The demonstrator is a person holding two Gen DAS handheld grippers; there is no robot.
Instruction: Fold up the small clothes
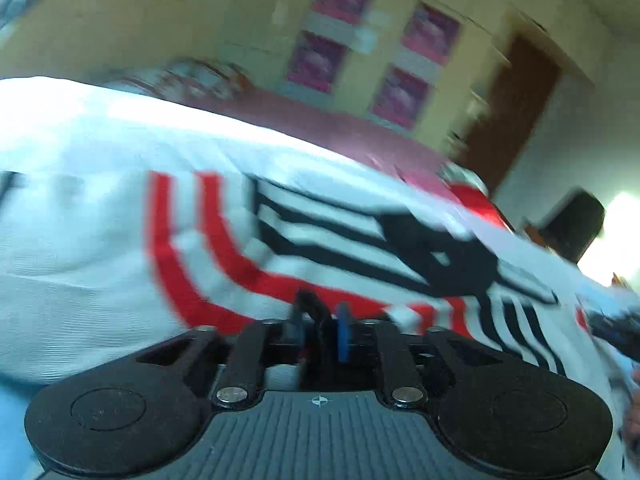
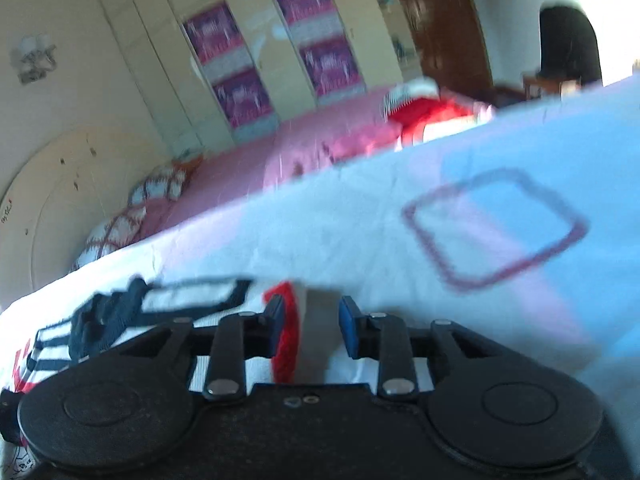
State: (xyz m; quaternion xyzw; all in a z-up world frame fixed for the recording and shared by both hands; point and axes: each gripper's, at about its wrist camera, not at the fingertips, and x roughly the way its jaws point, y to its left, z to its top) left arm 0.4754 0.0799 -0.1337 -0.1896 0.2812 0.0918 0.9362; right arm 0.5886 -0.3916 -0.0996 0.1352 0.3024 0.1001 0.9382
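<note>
left wrist: one white garment [image 1: 120, 240] with red and black print, spread over the pink bed [image 1: 360, 128]; left gripper [image 1: 322, 332] blurred, grip unreadable | right wrist: right gripper [image 2: 310, 332] parted around red-trimmed edge [image 2: 286, 344], pads not pressing; likely soft, light, limp; take by hem; second red garment [image 2: 432, 114] near far edge

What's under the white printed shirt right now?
A pink bedspread shows beyond the white printed shirt in both wrist views, so the shirt seems to lie on it. Directly beneath, the cloth covers everything, so any other garment there cannot be seen.
</note>
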